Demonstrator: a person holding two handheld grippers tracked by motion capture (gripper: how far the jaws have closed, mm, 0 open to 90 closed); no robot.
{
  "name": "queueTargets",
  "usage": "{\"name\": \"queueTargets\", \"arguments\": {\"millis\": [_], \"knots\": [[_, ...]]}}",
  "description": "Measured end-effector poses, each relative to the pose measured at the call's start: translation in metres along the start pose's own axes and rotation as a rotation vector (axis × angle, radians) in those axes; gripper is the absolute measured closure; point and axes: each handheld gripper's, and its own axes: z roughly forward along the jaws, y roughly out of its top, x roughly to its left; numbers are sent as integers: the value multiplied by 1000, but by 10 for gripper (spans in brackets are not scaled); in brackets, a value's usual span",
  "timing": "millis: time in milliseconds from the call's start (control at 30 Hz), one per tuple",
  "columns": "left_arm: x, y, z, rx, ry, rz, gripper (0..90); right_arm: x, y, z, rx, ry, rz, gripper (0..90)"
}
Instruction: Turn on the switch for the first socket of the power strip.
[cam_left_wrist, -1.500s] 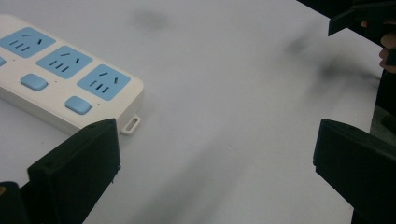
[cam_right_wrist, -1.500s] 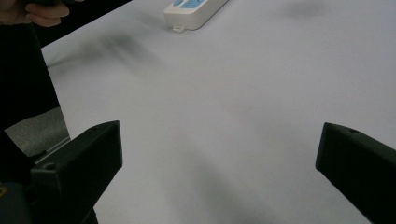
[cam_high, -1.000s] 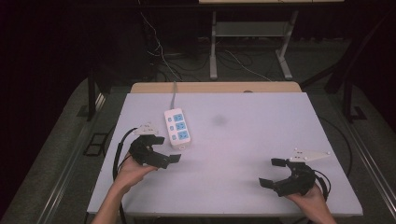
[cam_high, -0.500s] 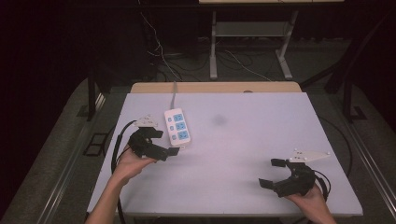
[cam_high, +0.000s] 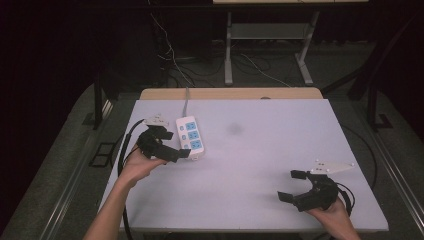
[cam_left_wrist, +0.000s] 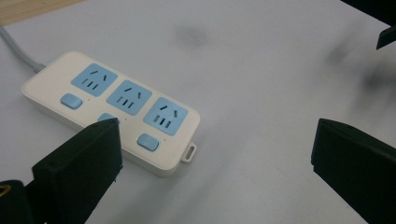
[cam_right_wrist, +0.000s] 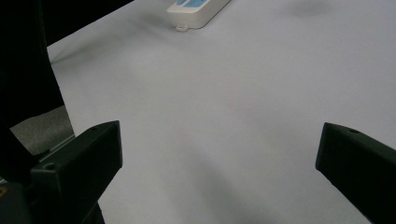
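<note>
A white power strip (cam_high: 190, 138) with blue sockets and blue switches lies at the table's back left, its grey cord running off the far edge. In the left gripper view the power strip (cam_left_wrist: 112, 108) lies just beyond the jaws, nearer the left one. My left gripper (cam_high: 176, 144) is open, just left of the strip's near end, with nothing between its jaws. My right gripper (cam_high: 293, 185) is open near the front right corner, over bare table. In the right gripper view the power strip (cam_right_wrist: 198, 10) is far off at the top edge.
The pale table top (cam_high: 260, 150) has a dark smudge (cam_high: 234, 129) near its middle. A wooden strip (cam_high: 230, 93) runs along the far edge. Beyond it stand a metal frame (cam_high: 270, 45) and loose cables (cam_high: 175, 55) on the floor. Each gripper's cable trails behind it.
My left gripper has moved forward and right, toward the power strip's near end. The right gripper has barely moved.
</note>
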Motion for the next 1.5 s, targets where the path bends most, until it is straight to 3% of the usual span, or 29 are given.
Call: {"name": "queueTargets", "arguments": {"millis": [633,1300,1500], "knots": [[22,24,-4,29,35,8,22,0,-1,0,0,-10,4,1],[51,38,11,69,60,-20,106,-1,-1,0,0,-13,9,1],[57,47,14,95,76,-10,148,-1,-2,2,10,-9,8,1]]}}
